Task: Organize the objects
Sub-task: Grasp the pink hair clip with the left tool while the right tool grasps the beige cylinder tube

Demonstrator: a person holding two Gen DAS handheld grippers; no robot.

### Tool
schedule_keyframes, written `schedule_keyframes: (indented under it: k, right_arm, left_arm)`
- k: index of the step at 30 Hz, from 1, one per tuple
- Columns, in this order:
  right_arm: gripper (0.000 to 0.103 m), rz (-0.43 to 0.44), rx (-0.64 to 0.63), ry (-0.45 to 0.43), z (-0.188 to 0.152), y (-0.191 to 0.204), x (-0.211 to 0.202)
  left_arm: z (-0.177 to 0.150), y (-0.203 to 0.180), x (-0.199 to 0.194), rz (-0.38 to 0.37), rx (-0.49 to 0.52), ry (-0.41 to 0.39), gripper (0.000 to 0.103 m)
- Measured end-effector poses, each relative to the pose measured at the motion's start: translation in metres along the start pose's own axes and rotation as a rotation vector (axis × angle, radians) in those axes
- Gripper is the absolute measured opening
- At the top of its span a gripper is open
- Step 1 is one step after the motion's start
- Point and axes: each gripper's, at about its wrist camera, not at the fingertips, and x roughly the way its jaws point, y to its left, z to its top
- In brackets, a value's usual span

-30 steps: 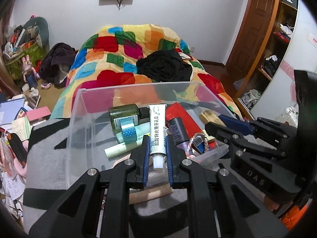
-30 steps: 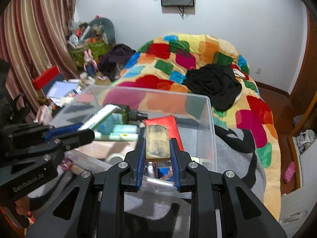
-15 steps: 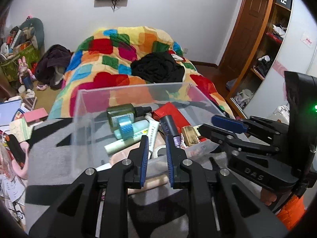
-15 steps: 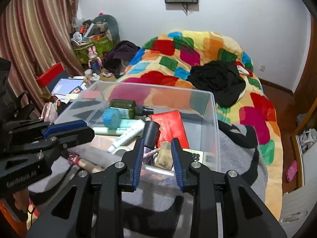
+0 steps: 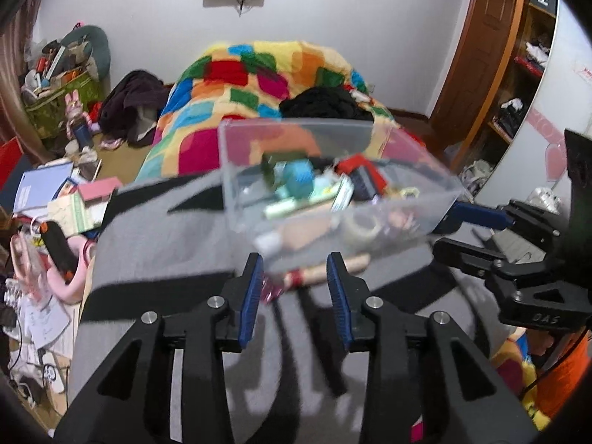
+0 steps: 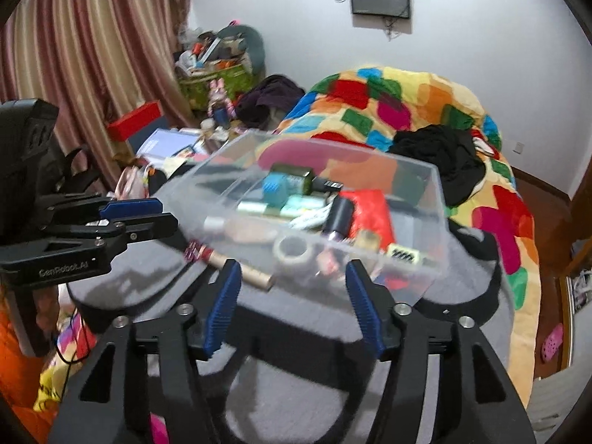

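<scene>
A clear plastic bin (image 5: 296,137) (image 6: 436,192) sits on a grey blanket and holds several toiletries: a green bottle (image 6: 292,175), a white tube (image 5: 342,194), a red pouch (image 6: 370,211), a tape roll (image 6: 292,249) and a small tan item (image 6: 366,238). My left gripper (image 5: 295,283) is open and empty, just short of the bin's near wall. My right gripper (image 6: 292,296) is open wide and empty, also in front of the bin. A tan wooden stick (image 6: 240,270) lies on the blanket under the bin's near edge.
The grey blanket (image 5: 155,244) covers the surface under the bin. A colourful quilt (image 5: 259,81) with black clothes (image 5: 325,105) lies behind. Books and clutter (image 5: 55,199) lie at the left. A wooden door and shelves (image 5: 510,74) stand at the right.
Both grippers let go of their items into the bin, the left the white tube and the right the tan item. Both then opened wider and drew back from the bin.
</scene>
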Motion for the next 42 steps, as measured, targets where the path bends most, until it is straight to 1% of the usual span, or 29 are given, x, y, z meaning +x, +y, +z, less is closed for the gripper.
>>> schedule_keyframes:
  k: [3, 5, 7, 11, 13, 14, 15, 16, 17, 18, 21, 22, 24, 25, 26, 27, 28, 31, 32, 35, 38, 41, 42]
  right_arm:
    - [0.057, 0.025, -0.012, 0.051, -0.003, 0.008, 0.018]
    - [0.057, 0.027, -0.012, 0.076, -0.005, 0.011, 0.032]
    - [0.057, 0.024, -0.01, 0.096, -0.005, 0.014, 0.044]
    - [0.056, 0.035, -0.014, 0.129, -0.006, 0.019, 0.062]
    - [0.053, 0.038, -0.016, 0.133, -0.006, 0.022, 0.066]
    - [0.05, 0.044, -0.013, 0.135, -0.005, 0.022, 0.069]
    - [0.047, 0.05, -0.009, 0.136, -0.005, 0.022, 0.07]
    - [0.045, 0.056, -0.005, 0.138, -0.005, 0.022, 0.071]
    - [0.042, 0.062, -0.003, 0.141, -0.005, 0.023, 0.073]
    - [0.037, 0.065, -0.003, 0.142, -0.004, 0.023, 0.075]
    - [0.032, 0.053, -0.01, 0.142, -0.005, 0.024, 0.076]
    - [0.031, 0.053, -0.01, 0.141, -0.005, 0.024, 0.075]
    - [0.029, 0.067, -0.01, 0.142, -0.006, 0.023, 0.073]
    - [0.029, 0.082, -0.01, 0.144, -0.007, 0.023, 0.07]
    - [0.026, 0.115, -0.01, 0.15, -0.01, 0.023, 0.067]
    - [0.022, 0.145, -0.014, 0.158, -0.013, 0.025, 0.064]
    - [0.022, 0.162, -0.028, 0.165, -0.017, 0.028, 0.061]
    - [0.022, 0.152, -0.122, 0.16, -0.031, 0.043, 0.044]
    - [0.022, 0.144, -0.137, 0.15, -0.034, 0.045, 0.04]
    - [0.022, 0.108, -0.154, 0.11, -0.03, 0.046, 0.031]
    - [0.023, 0.075, -0.134, 0.109, -0.017, 0.04, 0.04]
    - [0.026, 0.049, -0.127, 0.14, -0.005, 0.034, 0.061]
    - [0.026, 0.042, -0.128, 0.152, -0.003, 0.034, 0.068]
  left_arm:
    - [-0.011, 0.007, 0.015, 0.003, -0.015, 0.049, 0.035]
    - [-0.016, 0.011, 0.026, 0.012, -0.024, 0.084, 0.034]
    - [-0.018, 0.015, 0.033, 0.02, -0.029, 0.097, 0.029]
    - [-0.018, 0.014, 0.041, 0.031, -0.015, 0.105, 0.029]
    - [-0.018, 0.012, 0.046, 0.035, 0.0, 0.113, 0.029]
    - [-0.018, 0.011, 0.051, 0.042, 0.005, 0.129, 0.029]
    - [-0.018, 0.011, 0.054, 0.043, 0.004, 0.139, 0.026]
    - [-0.019, 0.01, 0.057, 0.039, 0.004, 0.147, 0.025]
    - [-0.019, 0.008, 0.057, 0.049, 0.01, 0.136, 0.024]
    - [-0.019, 0.006, 0.057, 0.054, 0.015, 0.131, 0.022]
    - [-0.02, 0.002, 0.056, 0.063, 0.015, 0.12, 0.019]
    - [-0.021, 0.001, 0.055, 0.064, 0.016, 0.118, 0.016]
    - [-0.023, -0.001, 0.051, 0.048, 0.024, 0.119, 0.013]
    - [-0.025, -0.002, 0.05, 0.034, 0.027, 0.123, 0.009]
    - [-0.027, -0.005, 0.048, 0.002, 0.03, 0.131, 0.005]
    - [-0.029, -0.008, 0.047, -0.013, 0.034, 0.137, 0.005]
    - [-0.032, -0.014, 0.044, -0.013, 0.053, 0.133, 0.005]
    - [-0.04, -0.028, 0.035, -0.029, 0.092, 0.127, 0.005]
    - [-0.043, -0.03, 0.033, -0.033, 0.098, 0.125, 0.005]
    - [-0.047, -0.028, 0.027, -0.011, 0.095, 0.123, 0.005]
    - [-0.046, -0.015, 0.024, 0.017, 0.057, 0.116, 0.005]
    - [-0.043, 0.0, 0.022, 0.014, 0.013, 0.118, 0.013]
    - [-0.042, 0.003, 0.022, 0.016, 0.006, 0.116, 0.019]
